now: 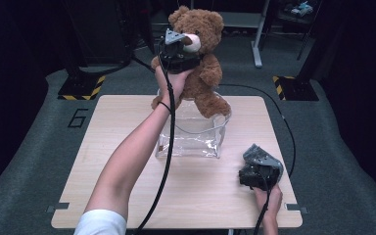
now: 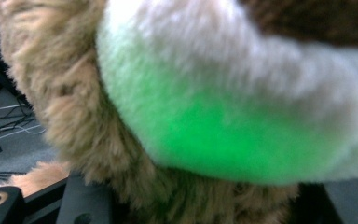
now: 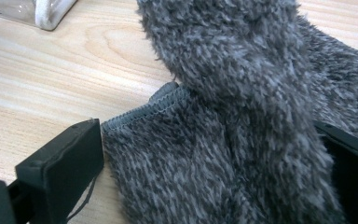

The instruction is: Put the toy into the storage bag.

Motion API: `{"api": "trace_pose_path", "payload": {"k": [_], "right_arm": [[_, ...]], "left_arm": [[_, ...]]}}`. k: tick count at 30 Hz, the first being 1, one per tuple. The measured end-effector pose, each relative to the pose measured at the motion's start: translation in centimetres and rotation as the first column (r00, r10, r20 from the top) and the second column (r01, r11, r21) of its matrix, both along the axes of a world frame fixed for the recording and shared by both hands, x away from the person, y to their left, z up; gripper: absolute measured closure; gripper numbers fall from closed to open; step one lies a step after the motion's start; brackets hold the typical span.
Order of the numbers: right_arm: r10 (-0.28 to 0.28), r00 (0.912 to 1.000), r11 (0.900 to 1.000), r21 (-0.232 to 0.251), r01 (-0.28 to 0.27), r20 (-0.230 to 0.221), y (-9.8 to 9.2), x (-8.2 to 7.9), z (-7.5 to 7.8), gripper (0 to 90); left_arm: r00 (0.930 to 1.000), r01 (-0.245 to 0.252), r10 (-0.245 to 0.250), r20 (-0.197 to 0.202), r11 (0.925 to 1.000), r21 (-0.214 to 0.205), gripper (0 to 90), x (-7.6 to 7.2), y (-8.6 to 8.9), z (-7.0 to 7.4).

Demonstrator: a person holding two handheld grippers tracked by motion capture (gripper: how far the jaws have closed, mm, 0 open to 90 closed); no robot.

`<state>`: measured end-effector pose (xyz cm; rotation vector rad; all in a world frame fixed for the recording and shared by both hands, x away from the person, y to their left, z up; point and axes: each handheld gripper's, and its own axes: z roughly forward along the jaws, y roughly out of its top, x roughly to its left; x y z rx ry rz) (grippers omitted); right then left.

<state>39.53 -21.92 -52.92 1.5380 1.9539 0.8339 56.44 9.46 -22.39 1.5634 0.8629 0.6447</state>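
The left gripper (image 1: 180, 55) is up high at the far edge of the table, jaws clamped half-wide around the brown teddy bear (image 1: 203, 68) just under its white muzzle (image 2: 242, 93), fur bulging between the black jaws. The bear hangs over the clear plastic bag (image 1: 196, 134), which stands open-mouthed on the wooden table (image 1: 127, 147), one leg already dipping at the bag's rim. Down at the near right corner, the right gripper (image 1: 260, 172) rests low on the table with a grey fuzzy cloth (image 3: 223, 154) between its jaws; the left jaw sits against the cloth's hemmed edge, and it looks pinched, though how firmly is hard to say.

Here's the worry: that bag is thin, floppy and unsupported. If the bear comes down off-centre, a leg or arm could catch the rim, fold the mouth shut or tip the whole bag over. The grip is on soft plush near the neck, so the body can swing and the fur can slip through. And with the right gripper busy on the cloth, nothing is steadying the bag
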Motion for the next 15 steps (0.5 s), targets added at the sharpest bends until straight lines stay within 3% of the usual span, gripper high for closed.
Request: {"api": "trace_pose_path", "payload": {"k": [7, 15], "right_arm": [[0.015, 0.9999, 0.9999, -0.007, -0.015, 0.0, -0.1, 0.0, 0.0, 1.8], [0.014, 0.9999, 0.9998, -0.011, -0.014, 0.001, -0.1, 0.0, 0.0, 1.8]], "left_arm": [[0.9997, -0.011, 0.011, -0.023, 0.9999, 0.011, 42.0, 0.3, 0.1, -1.2], [0.9995, -0.001, 0.002, -0.03, 0.9998, 0.022, 40.4, -0.6, 0.6, -2.9]]}}
